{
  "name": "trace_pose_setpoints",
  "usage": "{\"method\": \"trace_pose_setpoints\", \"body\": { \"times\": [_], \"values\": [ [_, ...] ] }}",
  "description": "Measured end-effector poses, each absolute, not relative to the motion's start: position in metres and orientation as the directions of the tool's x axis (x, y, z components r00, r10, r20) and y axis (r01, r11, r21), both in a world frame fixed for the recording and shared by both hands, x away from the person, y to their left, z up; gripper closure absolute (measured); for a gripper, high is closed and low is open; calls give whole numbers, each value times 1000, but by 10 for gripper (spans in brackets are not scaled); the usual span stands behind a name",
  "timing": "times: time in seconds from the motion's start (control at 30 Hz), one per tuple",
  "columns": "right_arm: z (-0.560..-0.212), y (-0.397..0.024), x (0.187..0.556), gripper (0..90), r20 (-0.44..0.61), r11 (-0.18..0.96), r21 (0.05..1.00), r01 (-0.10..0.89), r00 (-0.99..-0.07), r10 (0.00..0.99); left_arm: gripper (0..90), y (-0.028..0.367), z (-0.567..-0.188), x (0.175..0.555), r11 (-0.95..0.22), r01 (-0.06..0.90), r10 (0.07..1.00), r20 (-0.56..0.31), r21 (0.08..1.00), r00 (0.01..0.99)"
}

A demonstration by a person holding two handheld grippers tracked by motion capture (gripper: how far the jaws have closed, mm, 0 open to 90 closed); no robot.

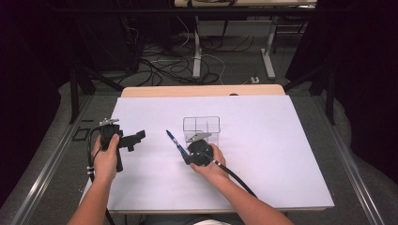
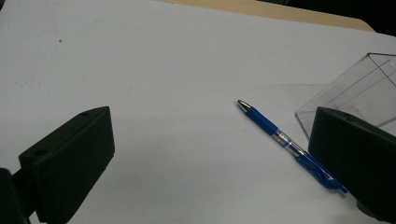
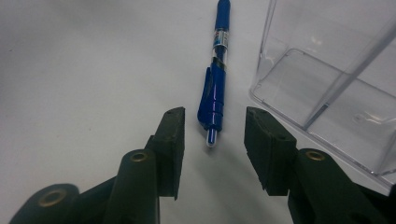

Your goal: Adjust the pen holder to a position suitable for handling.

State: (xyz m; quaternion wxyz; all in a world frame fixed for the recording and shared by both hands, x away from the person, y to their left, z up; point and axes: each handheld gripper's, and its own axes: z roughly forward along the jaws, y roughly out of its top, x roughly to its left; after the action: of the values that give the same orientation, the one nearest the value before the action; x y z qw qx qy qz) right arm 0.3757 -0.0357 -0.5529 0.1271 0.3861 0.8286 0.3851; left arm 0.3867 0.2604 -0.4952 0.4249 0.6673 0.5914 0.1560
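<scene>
Pen [image 2: 280, 137] end behind left fingers [image 2: 355, 158]

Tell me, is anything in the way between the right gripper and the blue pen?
Nothing visible is. The right gripper has its jaws apart on either side of the blue pen end, with bare white table between. The clear box stands beside the pen, not across the path.

Grey floor [image 1: 234, 65] strewn with cables [image 1: 159, 63] beyond the white table [image 1: 272, 140].

Blue pen [image 3: 215, 84] flat on white table, just beside clear box [image 3: 327, 70]
</scene>
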Motion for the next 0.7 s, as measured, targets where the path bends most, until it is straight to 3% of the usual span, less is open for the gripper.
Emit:
{"method": "trace_pose_setpoints", "body": {
  "times": [0.7],
  "values": [
    [-568,-22,381,655,81,380,755,534,-650,755,7,260,-496,387,62,663,921,-299,746,250]
  ]
}}
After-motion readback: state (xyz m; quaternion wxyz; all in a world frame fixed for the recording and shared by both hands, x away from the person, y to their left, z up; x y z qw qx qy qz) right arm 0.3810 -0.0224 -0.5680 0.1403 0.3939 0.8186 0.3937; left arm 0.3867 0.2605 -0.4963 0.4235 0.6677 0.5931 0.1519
